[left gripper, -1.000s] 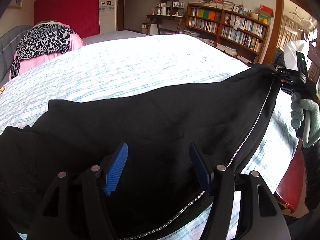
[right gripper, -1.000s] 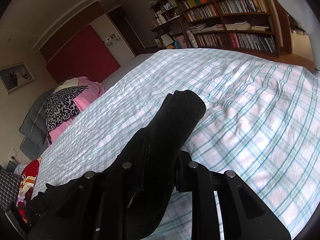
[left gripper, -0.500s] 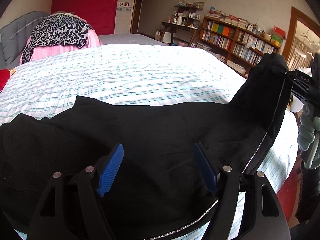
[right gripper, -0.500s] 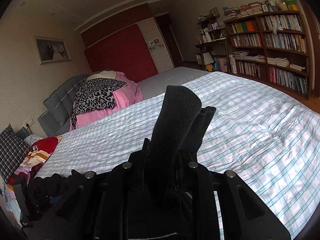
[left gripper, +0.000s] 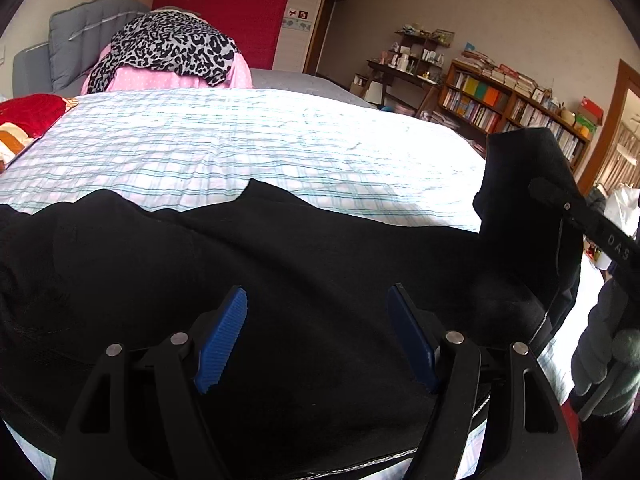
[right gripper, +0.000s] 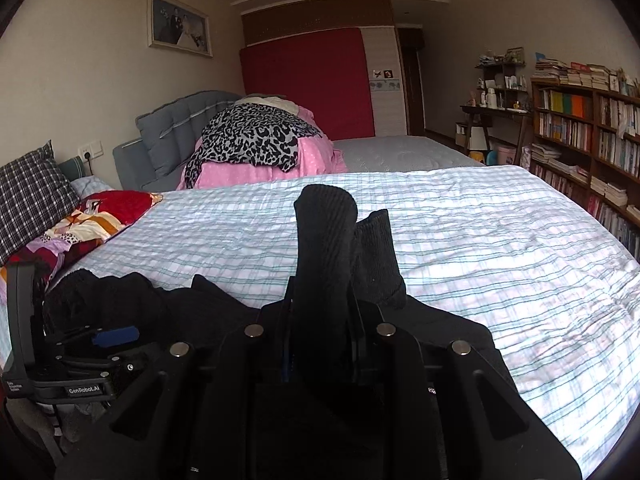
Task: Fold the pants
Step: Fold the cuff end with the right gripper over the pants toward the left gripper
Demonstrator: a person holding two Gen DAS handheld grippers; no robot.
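Right gripper [right gripper: 322,320] clamped on pants [left gripper: 304,272] cuffs, lifted off bed's [left gripper: 256,140] near edge; left gripper [left gripper: 316,336] agape, holding nothing. Risk: unpinned waist end dragging, fold skewing

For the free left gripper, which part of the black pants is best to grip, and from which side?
Probably the far edge of the black pants, at the raised point. The open left gripper reaches forward over the cloth; the right gripper already clamps the cuffs.

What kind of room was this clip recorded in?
A home bedroom: the black pants lie on a large bed with a padded grey headboard, bookshelves line one wall, and a framed portrait hangs above.
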